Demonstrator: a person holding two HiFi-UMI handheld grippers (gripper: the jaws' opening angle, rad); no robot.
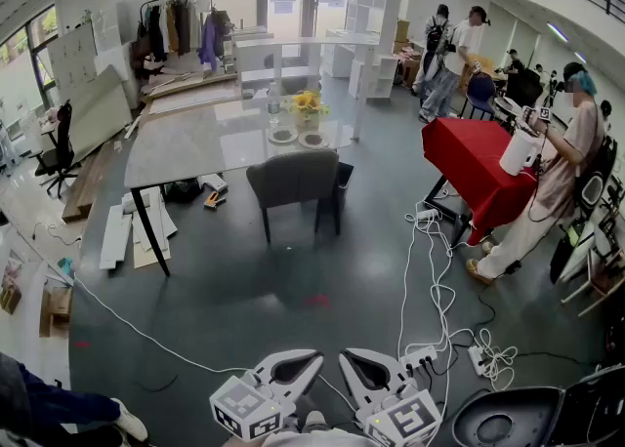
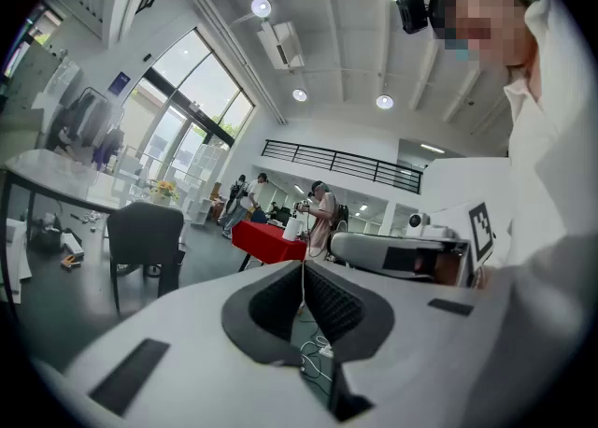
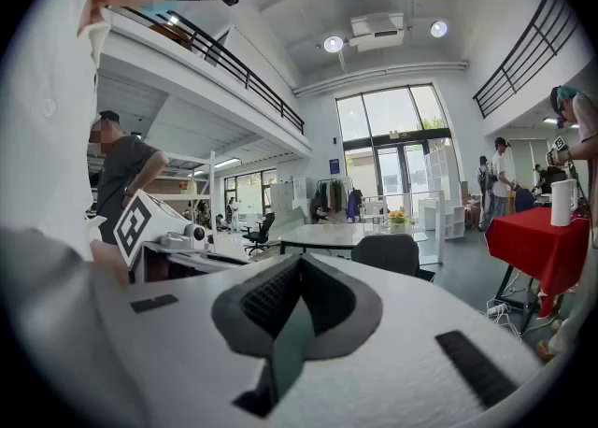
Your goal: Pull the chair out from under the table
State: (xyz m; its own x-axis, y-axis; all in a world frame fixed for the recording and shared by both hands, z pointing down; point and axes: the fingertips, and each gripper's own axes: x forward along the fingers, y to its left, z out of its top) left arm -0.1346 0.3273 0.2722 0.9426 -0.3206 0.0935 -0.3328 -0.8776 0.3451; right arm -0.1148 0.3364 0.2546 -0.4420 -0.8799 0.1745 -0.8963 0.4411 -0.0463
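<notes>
Far across the floor I see the dark grey chair [image 1: 293, 180], back toward me, pushed up to the table's [image 1: 186, 147] near edge; left gripper [image 1: 305, 365] and right gripper [image 1: 357, 367] are both pressed together, pinching nothing.

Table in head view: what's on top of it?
On the table: yellow flowers, two small dishes beside them, a clear bottle-like thing. Dish contents are too small to tell. The chair back hides the near edge behind it.

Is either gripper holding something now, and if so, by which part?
Nothing is held: left gripper and right gripper are both shut and empty, far from the chair.
</notes>
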